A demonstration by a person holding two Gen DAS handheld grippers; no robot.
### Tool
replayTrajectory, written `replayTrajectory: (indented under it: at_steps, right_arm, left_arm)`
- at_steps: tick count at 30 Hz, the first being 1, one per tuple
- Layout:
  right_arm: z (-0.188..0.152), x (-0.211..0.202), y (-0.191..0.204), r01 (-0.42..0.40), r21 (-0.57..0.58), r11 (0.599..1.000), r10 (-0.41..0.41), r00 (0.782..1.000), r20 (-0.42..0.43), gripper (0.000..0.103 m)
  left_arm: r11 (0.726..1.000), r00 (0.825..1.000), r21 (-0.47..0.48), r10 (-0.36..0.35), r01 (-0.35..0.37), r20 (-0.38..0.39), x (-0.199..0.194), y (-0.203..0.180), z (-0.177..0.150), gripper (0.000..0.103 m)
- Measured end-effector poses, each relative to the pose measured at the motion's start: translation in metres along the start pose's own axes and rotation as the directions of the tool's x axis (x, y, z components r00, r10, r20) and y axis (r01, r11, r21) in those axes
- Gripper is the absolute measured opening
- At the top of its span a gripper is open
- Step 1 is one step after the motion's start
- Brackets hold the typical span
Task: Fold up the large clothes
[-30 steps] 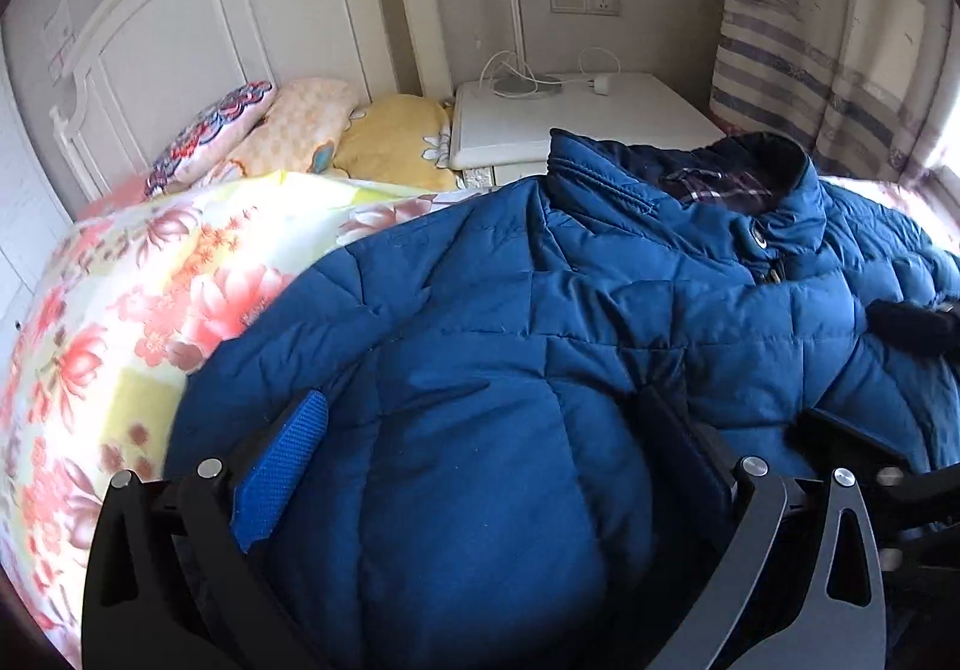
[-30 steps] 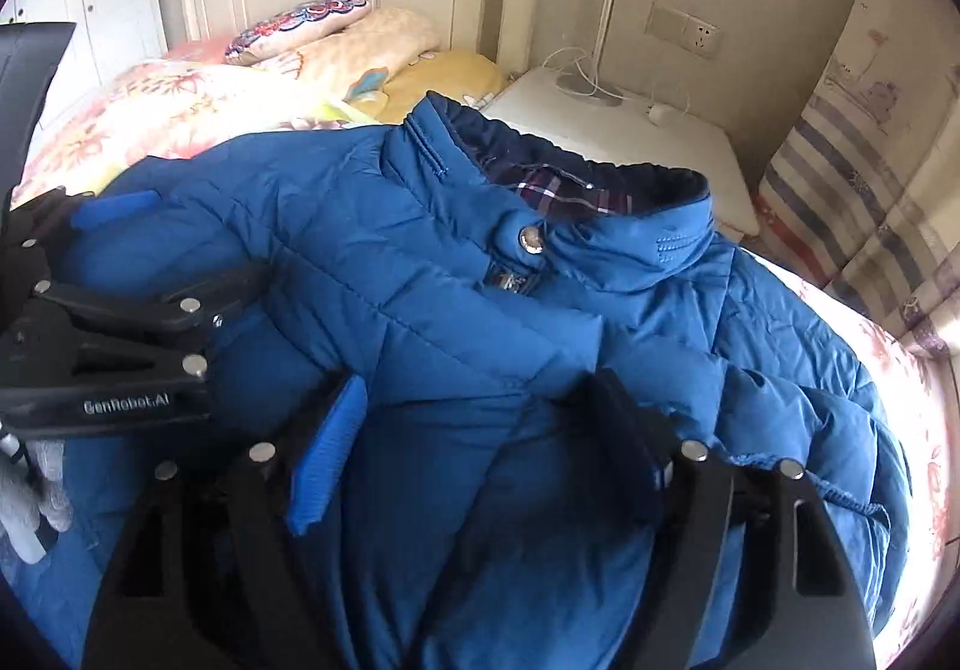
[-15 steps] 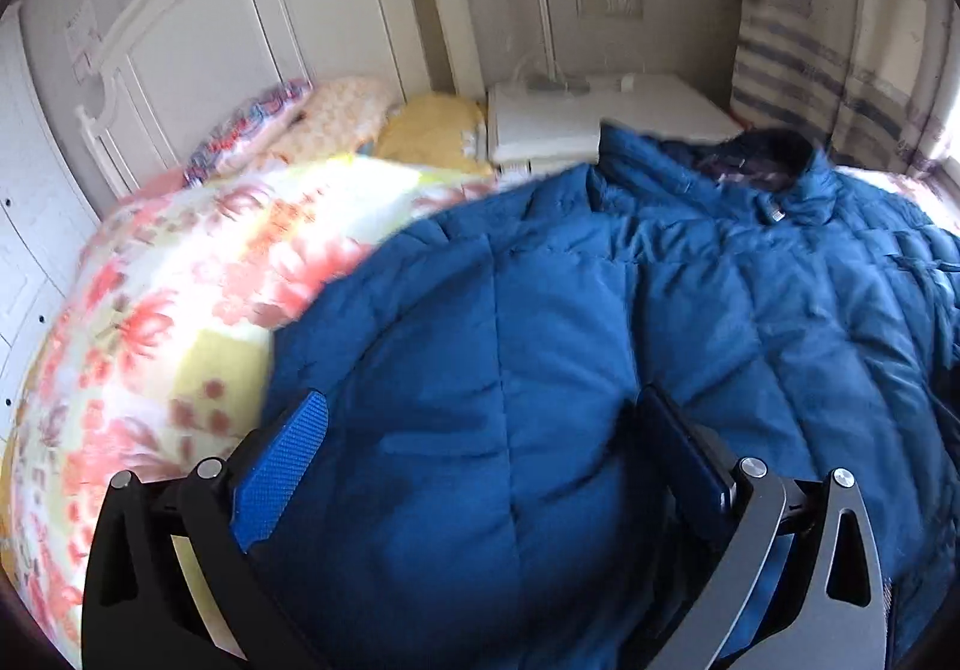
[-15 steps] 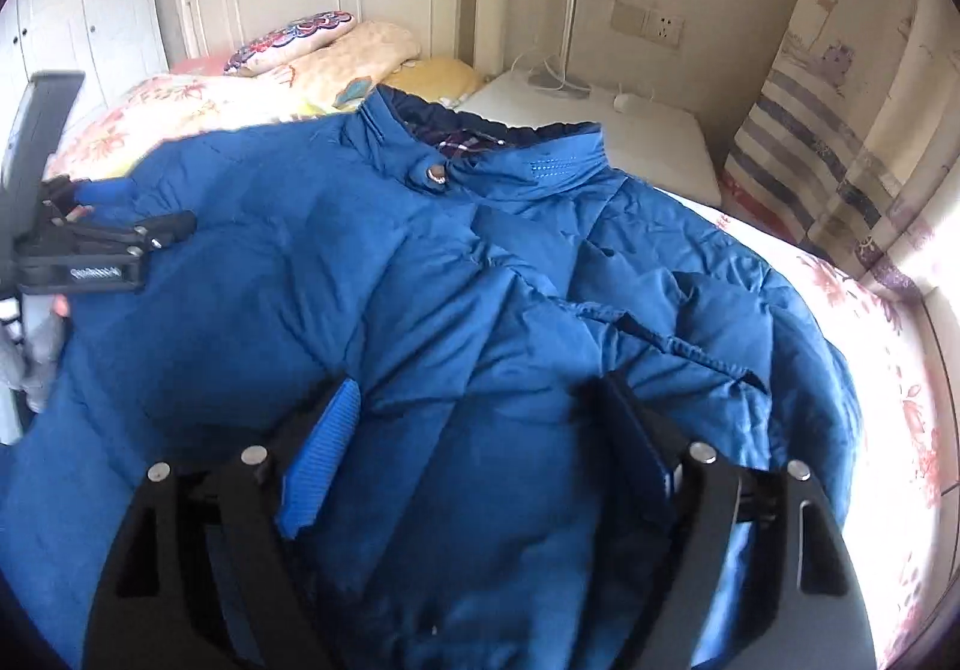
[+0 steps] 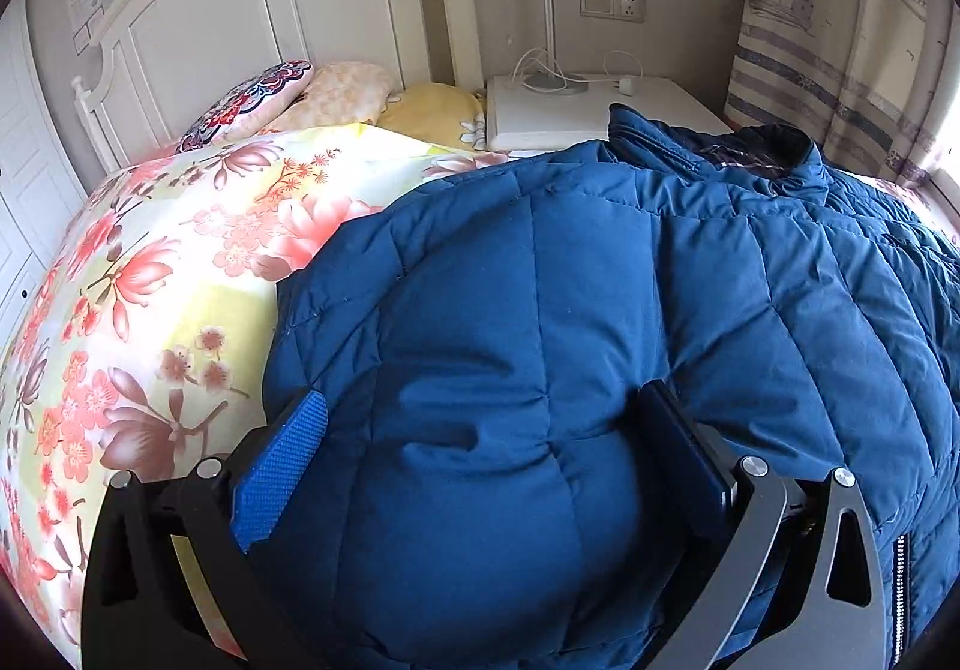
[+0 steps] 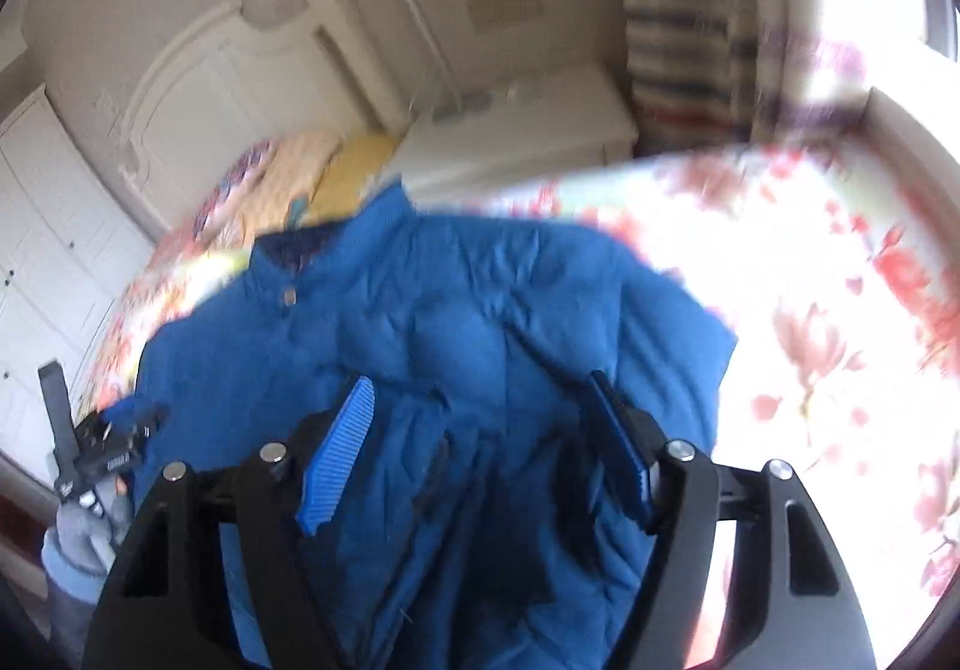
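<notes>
Jacket (image 5: 600, 322): deep blue, quilted, with plaid collar lining; bedspread (image 5: 150, 274): pale yellow-white with pink-red flowers; headboard (image 5: 240, 22), upper left of the frame: white; pillows (image 5: 336, 94): one multicolour floral, one peach, one yellow; curtain (image 5: 840, 40), upper right: cream with grey-blue stripes; gripper pads (image 5: 279, 466): blue.

A puffy blue quilted jacket (image 5: 540, 346) fills the centre and right of the left wrist frame, bulging up between the left claw's (image 5: 480, 460) wide-set fingers. Open floral bedspread (image 5: 150, 274) lies clear at the left. Pillows (image 5: 336, 94) and a white headboard (image 5: 240, 22) block the upper left; a nightstand (image 5: 540, 118) stands behind the collar. In the blurred right wrist frame, bare bedspread (image 6: 810, 310) opens at the right.
</notes>
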State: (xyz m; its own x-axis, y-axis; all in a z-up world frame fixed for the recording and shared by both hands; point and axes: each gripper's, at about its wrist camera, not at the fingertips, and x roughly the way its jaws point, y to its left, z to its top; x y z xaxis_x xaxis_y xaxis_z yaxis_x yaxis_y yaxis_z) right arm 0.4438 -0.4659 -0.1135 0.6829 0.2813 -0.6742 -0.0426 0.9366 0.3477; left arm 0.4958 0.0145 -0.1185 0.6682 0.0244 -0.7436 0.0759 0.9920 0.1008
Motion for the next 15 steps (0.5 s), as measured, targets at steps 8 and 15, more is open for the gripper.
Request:
replayTrajectory:
  at_steps: [8, 15]
  right_arm:
    - [0.016, 0.029, -0.011, 0.153, -0.006, 0.988, -0.152, 0.976, -0.153, 0.073]
    - [0.02, 0.06, 0.026, 0.234, -0.145, 0.961, -0.255, 0.956, -0.144, 0.081]
  left_arm:
    - [1.0, 1.0, -0.003, -0.006, 0.006, 0.0, 0.001, 0.001, 0.001, 0.099]
    - [1.0, 1.0, -0.008, -0.011, 0.011, 0.001, 0.001, 0.001, 0.0, 0.099]
